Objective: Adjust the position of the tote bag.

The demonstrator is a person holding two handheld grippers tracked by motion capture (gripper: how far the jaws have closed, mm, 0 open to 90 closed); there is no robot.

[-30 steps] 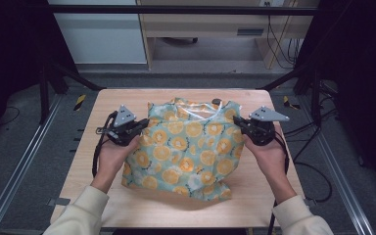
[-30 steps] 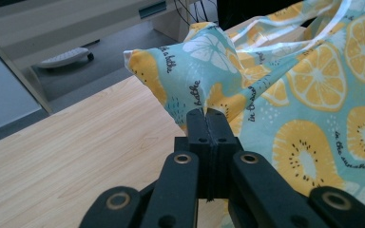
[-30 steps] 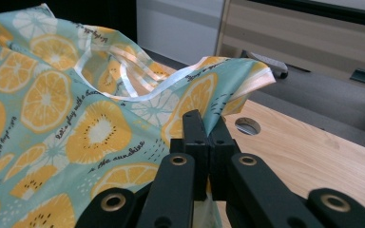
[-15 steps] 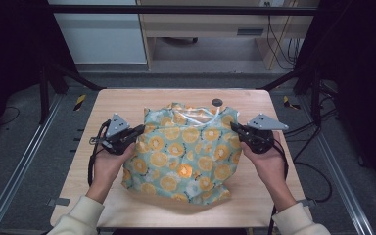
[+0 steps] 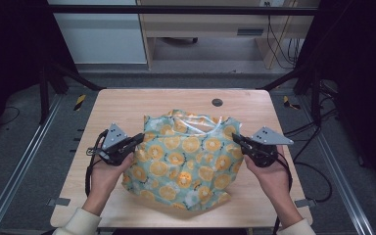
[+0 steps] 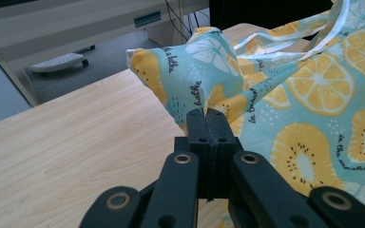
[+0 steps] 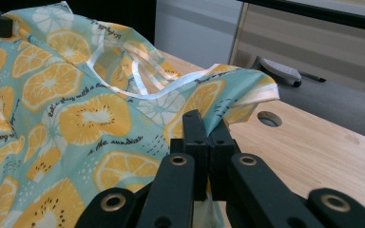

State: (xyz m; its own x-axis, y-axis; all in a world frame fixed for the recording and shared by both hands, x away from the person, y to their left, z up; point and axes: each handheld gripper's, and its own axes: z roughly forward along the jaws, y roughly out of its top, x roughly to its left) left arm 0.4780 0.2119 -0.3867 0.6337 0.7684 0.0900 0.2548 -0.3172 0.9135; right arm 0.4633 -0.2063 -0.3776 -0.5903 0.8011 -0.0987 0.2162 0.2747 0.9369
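Teal fabric printed with orange and kiwi slices makes up the bag (image 5: 188, 161), which lies crumpled at the centre of the high view on the pale wooden desk (image 5: 127, 105), its mouth and glossy white handles (image 5: 200, 125) toward the upper edge of the frame. Its long axis runs left to right, stretched between the two tongs. The left tongs (image 5: 138, 139) are pressed together on the bag's upper left corner, and their own view shows the cloth bunched in the closed jaws. The right tongs (image 5: 237, 139) pinch the upper right corner likewise. Both hands sit equally near, one at each side. The cloth looks thin, slack and creased. A dark round hole (image 5: 217, 102) sits in the desk beyond the bag.
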